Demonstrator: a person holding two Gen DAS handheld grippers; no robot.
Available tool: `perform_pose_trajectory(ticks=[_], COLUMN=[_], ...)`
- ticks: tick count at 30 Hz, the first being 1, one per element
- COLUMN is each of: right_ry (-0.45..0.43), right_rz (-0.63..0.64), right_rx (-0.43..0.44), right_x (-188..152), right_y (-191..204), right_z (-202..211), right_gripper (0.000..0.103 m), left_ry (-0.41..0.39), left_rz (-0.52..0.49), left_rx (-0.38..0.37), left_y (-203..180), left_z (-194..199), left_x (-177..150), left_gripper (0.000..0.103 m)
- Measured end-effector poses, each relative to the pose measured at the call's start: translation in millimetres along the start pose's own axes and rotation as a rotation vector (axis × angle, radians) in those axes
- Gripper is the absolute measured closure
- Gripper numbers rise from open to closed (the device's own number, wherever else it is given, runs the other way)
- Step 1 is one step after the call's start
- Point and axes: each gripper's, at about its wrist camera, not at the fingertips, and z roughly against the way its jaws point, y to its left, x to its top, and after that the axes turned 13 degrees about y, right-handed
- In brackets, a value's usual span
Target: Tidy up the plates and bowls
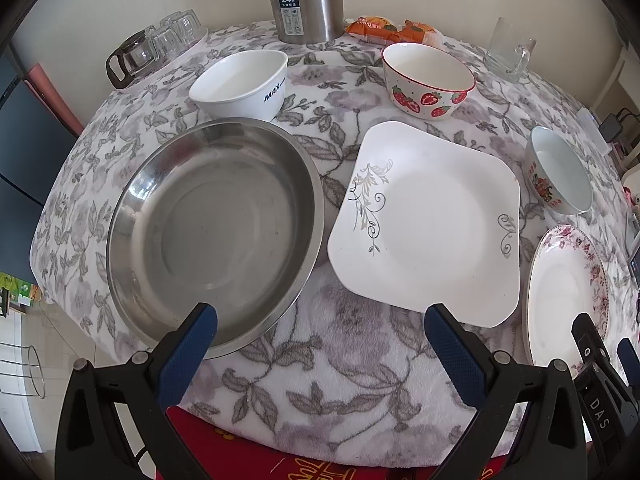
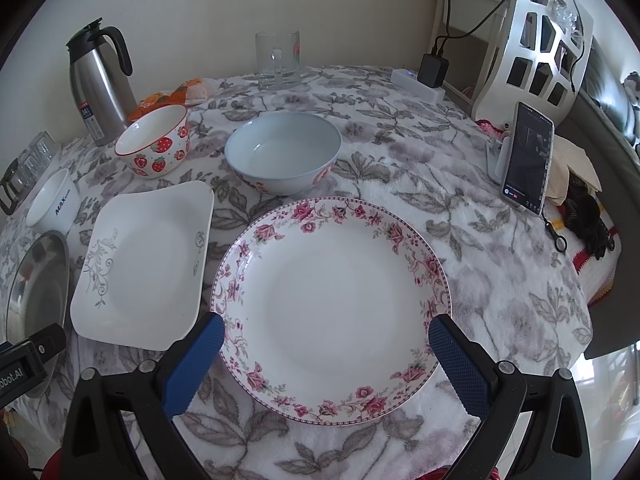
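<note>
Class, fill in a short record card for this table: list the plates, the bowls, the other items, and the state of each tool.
plates: steel plate; square white plate; floral round plate
bowls: white MAX bowl; strawberry bowl; pale blue bowl
stacking: none, all dishes lie apart
other items: thermos; glass mug; phone on stand
surface: floral tablecloth
left tool: open, empty
right tool: open, empty

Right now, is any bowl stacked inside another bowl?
No: the strawberry bowl, blue bowl and white bowl each sit apart on the cloth.
</note>
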Motion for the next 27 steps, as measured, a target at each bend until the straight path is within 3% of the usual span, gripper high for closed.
perform_pose_trajectory(ticks=[27], right_ry=[-0.001], right_rz=[0.035], right_rx=[0.002], right_x=[-1.9], right_y=[20.3], right_z=[4.0], right_gripper=[0.000], left_ry=[0.011], left_rz=[0.035], left_rx=[-0.005], left_y=[18.8], left_z=[-1.7], left_x=[5.6], left_gripper=[0.000])
